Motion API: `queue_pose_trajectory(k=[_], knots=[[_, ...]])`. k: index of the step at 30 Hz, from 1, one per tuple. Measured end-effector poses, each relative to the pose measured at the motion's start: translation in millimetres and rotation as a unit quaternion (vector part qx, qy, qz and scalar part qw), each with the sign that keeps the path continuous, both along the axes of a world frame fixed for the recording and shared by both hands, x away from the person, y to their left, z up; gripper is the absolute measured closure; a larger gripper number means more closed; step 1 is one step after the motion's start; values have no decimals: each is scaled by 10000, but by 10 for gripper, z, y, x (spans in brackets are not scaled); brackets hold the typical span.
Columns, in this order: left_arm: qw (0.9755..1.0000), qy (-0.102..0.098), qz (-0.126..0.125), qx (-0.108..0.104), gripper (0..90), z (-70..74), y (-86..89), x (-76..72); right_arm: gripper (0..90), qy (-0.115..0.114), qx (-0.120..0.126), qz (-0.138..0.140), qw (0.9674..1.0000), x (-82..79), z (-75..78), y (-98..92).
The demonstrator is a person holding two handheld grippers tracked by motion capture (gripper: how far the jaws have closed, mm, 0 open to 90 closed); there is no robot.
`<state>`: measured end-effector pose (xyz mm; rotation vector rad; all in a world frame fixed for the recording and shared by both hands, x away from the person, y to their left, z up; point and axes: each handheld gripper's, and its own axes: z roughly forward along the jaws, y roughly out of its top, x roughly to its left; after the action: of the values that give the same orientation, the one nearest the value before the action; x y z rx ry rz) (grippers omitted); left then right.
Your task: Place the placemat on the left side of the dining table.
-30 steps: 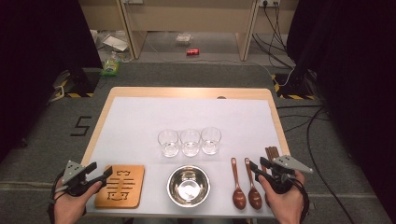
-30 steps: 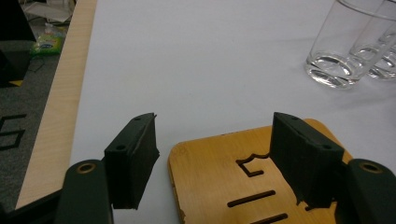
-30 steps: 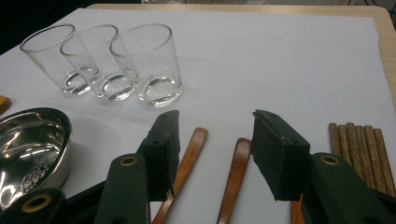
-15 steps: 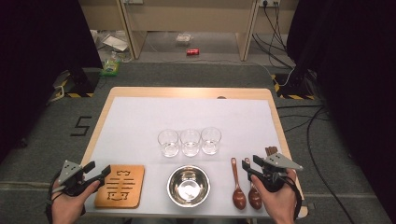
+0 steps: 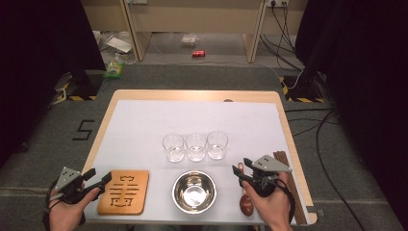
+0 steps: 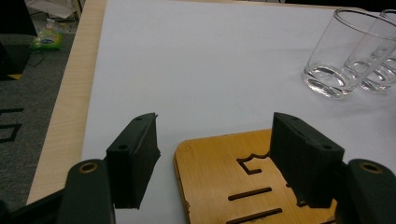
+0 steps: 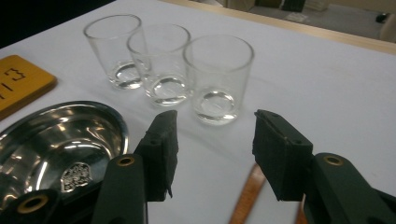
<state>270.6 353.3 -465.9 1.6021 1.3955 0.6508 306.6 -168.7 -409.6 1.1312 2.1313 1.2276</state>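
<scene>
While the right gripper (image 5: 239,171) is hovering, jaws spread and empty, above the brown wooden spoon (image 5: 246,202), it is facing three clear glass tumblers (image 7: 217,79). The left gripper (image 6: 215,158), jaws spread, is straddling the orange wooden trivet (image 6: 224,186).

The bowl (image 5: 194,191) is polished metal, shiny like a mirror, with bright reflections inside. The three glasses (image 7: 166,65) are clear, smooth glass with thick bases. The trivet (image 6: 238,182) is wood in a warm orange tone, with a smooth, slightly satin face and cut slots. The table (image 5: 195,96) has a pale wooden rim, and its top is covered with a matt white sheet (image 5: 192,120), maybe paper or plastic. The spoon (image 5: 246,204) looks like dark glossy wood. The gripper pads (image 7: 161,151) are matt black with a fine rough texture.
</scene>
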Motion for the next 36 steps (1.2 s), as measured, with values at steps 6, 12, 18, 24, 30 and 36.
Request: queue_pose_trajectory(k=[6, 12, 18, 24, 30, 36], knots=[[10000, 45, 4, -35, 320, -15, 6, -1, 495, -20, -25, 347, 9994, 46, 38, 315], [10000, 80, -5, -26, 321, -25, 4, 5, 493, -28, -28, 577, 9983, 47, 66, 526], [9999, 107, -68, -36, 319, -24, -14, 13, 493, -45, -24, 941, 9955, 40, 85, 844], [9998, 173, -29, -47, 316, -39, 4, -7, 490, -9, -47, 1214, 9926, 35, 61, 1097], [9998, 189, -33, -89, 312, -43, 14, -37, 472, 55, -92, 1447, 9894, 32, 23, 1327], [9998, 94, 41, -141, 318, -34, 45, -54, 465, 178, -117, 1644, 9862, 32, -34, 1550]])
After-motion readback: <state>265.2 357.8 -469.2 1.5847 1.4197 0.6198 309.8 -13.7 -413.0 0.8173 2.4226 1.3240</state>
